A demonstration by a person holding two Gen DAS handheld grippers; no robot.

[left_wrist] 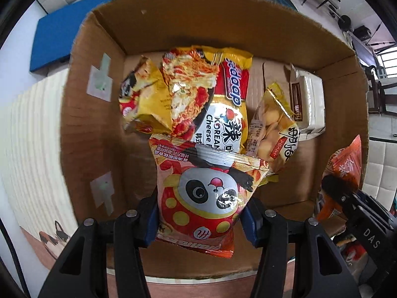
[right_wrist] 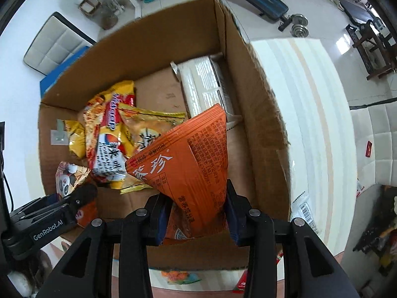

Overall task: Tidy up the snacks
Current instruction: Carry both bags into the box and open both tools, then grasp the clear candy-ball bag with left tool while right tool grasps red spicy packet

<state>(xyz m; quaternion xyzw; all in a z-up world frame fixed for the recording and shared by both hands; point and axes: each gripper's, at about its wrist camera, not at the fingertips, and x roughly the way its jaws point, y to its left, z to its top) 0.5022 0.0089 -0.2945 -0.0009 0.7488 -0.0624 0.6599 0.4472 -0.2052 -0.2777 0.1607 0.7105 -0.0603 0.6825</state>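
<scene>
Two packets gripped over box (left_wrist: 94, 114): panda bag (left_wrist: 201, 198), orange "茶珍" pouch (right_wrist: 193, 171).

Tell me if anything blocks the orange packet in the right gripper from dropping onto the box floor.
Nothing visible does. The right gripper holds the orange packet above the cardboard box, and bare floor lies beneath it. The noodle packs sit further back, the white carton by the right wall.

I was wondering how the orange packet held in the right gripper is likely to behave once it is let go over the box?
The orange packet is creased and bent between the right gripper fingers, so it probably flops rather than holds shape. It looks thin and flat, so likely light. Its glossy film may slide on the other packets in the cardboard box.
</scene>
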